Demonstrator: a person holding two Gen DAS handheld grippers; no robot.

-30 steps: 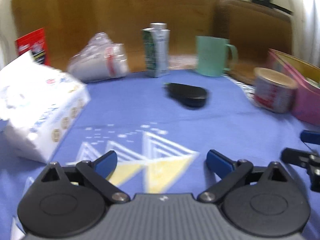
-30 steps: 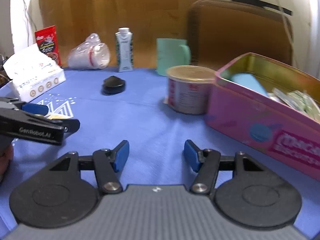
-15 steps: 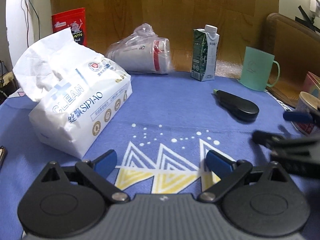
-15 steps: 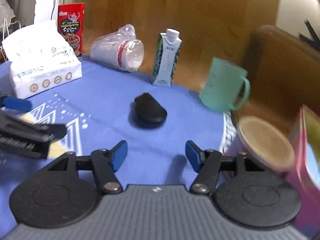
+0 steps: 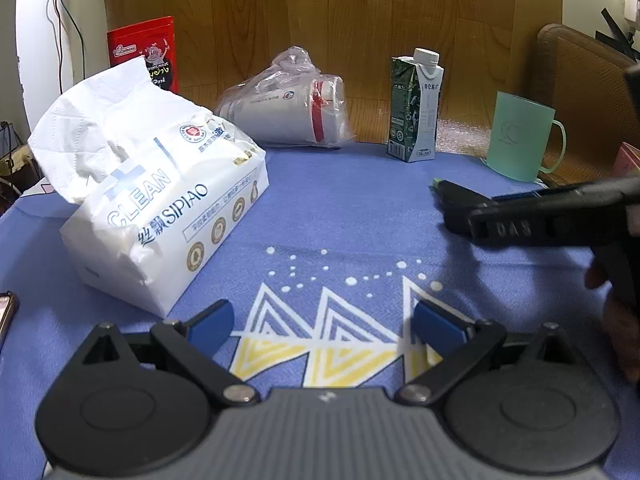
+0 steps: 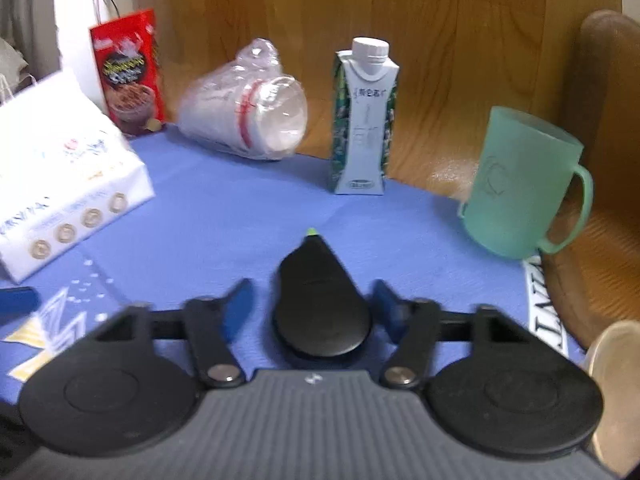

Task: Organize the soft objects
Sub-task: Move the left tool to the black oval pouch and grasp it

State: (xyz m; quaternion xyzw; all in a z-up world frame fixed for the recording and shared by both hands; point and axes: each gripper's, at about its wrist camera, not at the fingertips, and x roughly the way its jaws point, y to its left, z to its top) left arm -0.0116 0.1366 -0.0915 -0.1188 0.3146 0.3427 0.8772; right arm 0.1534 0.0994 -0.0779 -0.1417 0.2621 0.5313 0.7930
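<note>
A white tissue pack (image 5: 160, 200) lies on the blue cloth at the left, just ahead of my open, empty left gripper (image 5: 324, 324); it also shows in the right wrist view (image 6: 60, 188). A plastic bag of paper cups (image 5: 288, 108) lies on its side at the back, also in the right wrist view (image 6: 248, 116). My right gripper (image 6: 312, 300) is open, its blue pads either side of a black teardrop-shaped object (image 6: 320, 304) without touching it. In the left wrist view that gripper (image 5: 560, 216) covers most of the black object (image 5: 452, 196).
A green-and-white drink carton (image 6: 364, 120), a mint mug (image 6: 520, 184) and a red snack packet (image 6: 128, 72) stand along the wooden back wall. A tin's rim (image 6: 616, 392) shows at the right edge. A brown chair back (image 5: 588, 92) stands at far right.
My right gripper has moved forward and left so the black object now sits between its open fingers. My left gripper has swung left toward the tissue pack. Both stay open.
</note>
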